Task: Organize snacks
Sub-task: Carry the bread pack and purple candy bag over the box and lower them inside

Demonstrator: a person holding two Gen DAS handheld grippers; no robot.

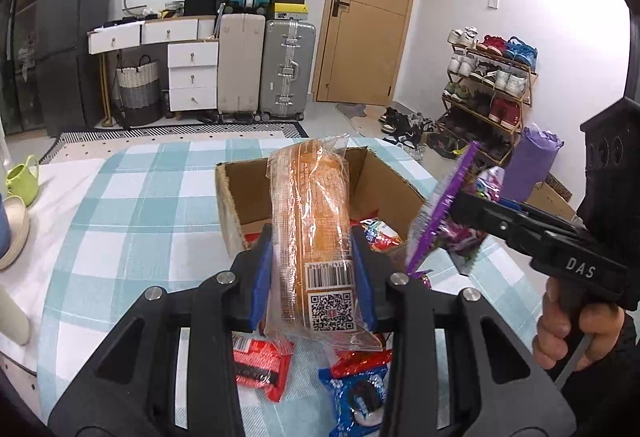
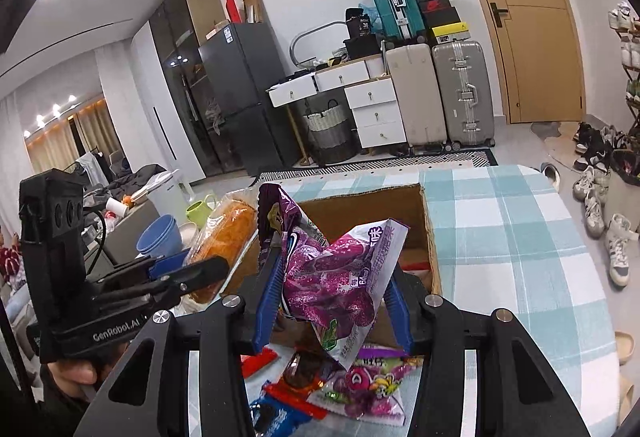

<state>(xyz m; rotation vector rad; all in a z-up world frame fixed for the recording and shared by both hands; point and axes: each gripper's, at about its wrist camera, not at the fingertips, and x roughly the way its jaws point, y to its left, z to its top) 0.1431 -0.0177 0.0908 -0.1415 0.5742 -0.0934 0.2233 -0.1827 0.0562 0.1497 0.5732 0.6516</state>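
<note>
My left gripper (image 1: 312, 257) held the orange bread pack (image 1: 310, 221) upright between its jaws; my right gripper (image 2: 334, 285) clamped a purple snack bag (image 2: 340, 277). Both hung over the cardboard box (image 1: 384, 181) mid-table (image 1: 120, 205).

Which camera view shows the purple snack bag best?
The right wrist view: the purple snack bag fills the centre, held in the right gripper, its print facing the camera. The left wrist view shows it only edge-on at the right, partly hidden.
</note>
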